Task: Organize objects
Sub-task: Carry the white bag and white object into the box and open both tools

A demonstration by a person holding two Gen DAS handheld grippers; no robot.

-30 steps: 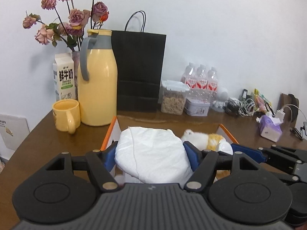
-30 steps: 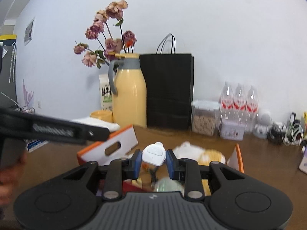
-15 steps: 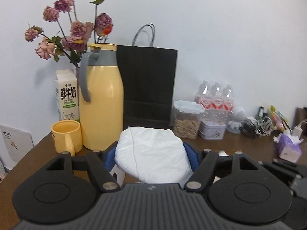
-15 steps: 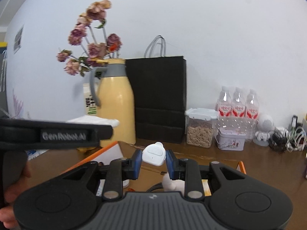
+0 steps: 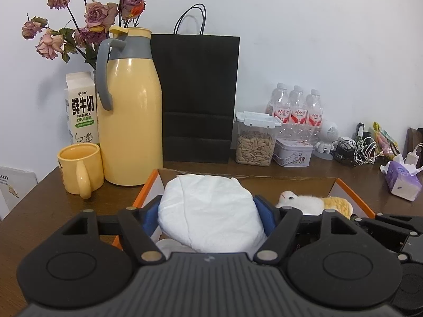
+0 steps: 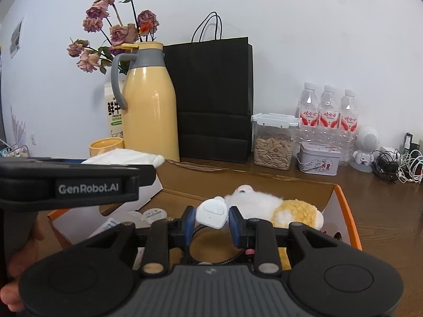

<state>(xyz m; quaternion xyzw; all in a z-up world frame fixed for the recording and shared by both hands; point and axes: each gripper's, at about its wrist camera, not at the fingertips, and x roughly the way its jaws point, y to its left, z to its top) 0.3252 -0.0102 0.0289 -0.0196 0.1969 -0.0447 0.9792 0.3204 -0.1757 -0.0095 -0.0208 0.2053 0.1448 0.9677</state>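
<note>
A home: a wooden table (image 5: 39, 211) with thermos (image 5: 130, 111), dried roses (image 5: 90, 18), milk carton (image 5: 82, 108).

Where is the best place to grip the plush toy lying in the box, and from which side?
Probably its white middle, from above, the jaws spanning its narrow width. The plush toy lies on its side along the bottom of the cardboard box, whose walls block a sideways approach.

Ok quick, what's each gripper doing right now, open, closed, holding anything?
Left gripper: jaws opening, folded white cloth bundle still between its pads.
Right gripper: shut on small white plastic device.
</note>
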